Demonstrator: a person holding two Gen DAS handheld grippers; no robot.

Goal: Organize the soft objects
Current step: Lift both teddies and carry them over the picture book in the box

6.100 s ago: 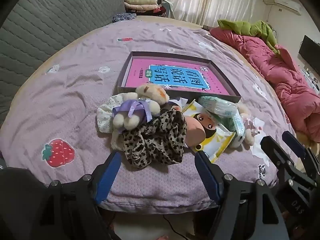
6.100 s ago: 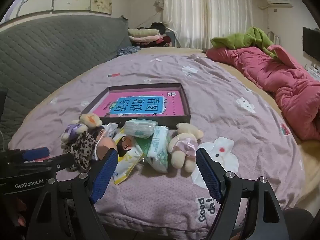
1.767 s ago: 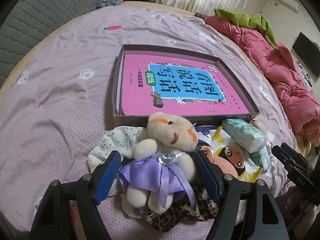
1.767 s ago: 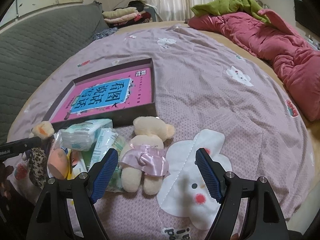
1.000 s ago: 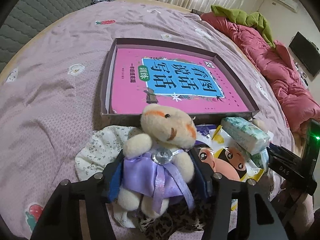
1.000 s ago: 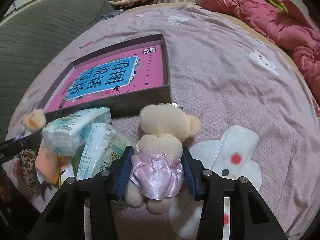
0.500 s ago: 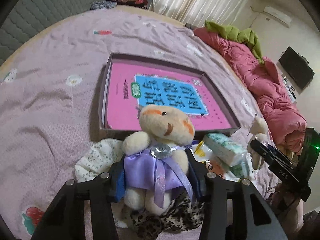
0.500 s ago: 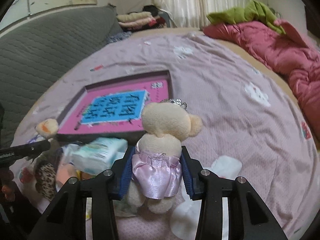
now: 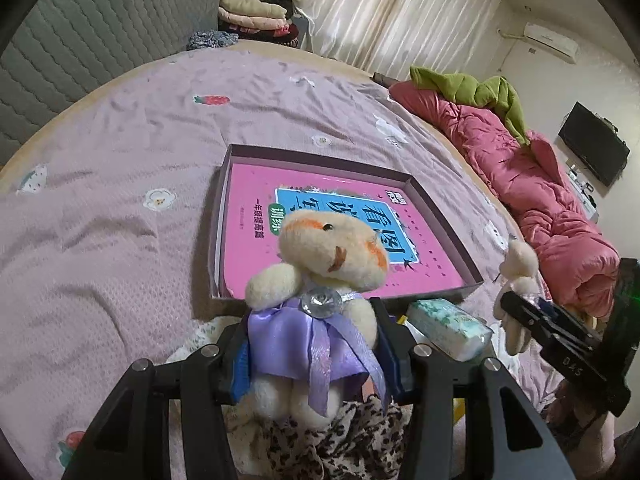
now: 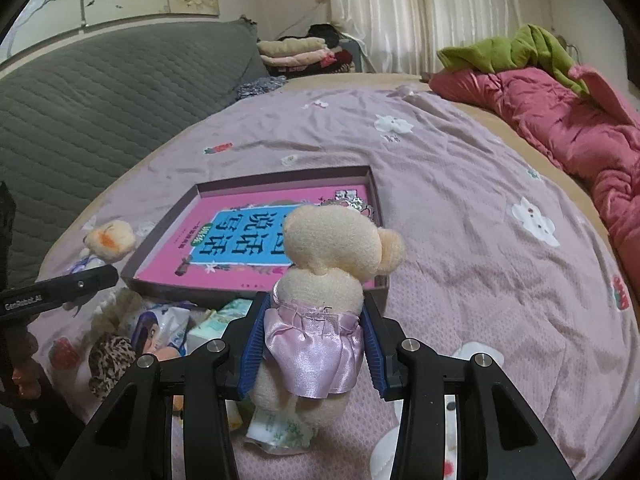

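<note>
My left gripper point(image 9: 316, 348) is shut on a cream plush bear in a purple dress point(image 9: 320, 280) and holds it up in front of the shallow box with the pink book point(image 9: 320, 216). My right gripper point(image 10: 314, 344) is shut on a cream plush bear in a pink dress point(image 10: 324, 280), also lifted, facing away. The box shows in the right wrist view point(image 10: 256, 240). The other gripper's bear shows at the side of each view: pink bear point(image 9: 516, 292), purple bear point(image 10: 110, 240).
Below on the purple bedspread point(image 9: 100, 220) lie a leopard-print cloth point(image 9: 340, 440), tissue packs point(image 9: 448, 328) and a printed packet point(image 10: 164, 328). A pink quilt point(image 10: 560, 120) lies at the right. A grey headboard point(image 10: 100, 112) is on the left.
Both grippers moved in over the bears, closed on them and lifted them off the bed. The view has tilted up toward the box.
</note>
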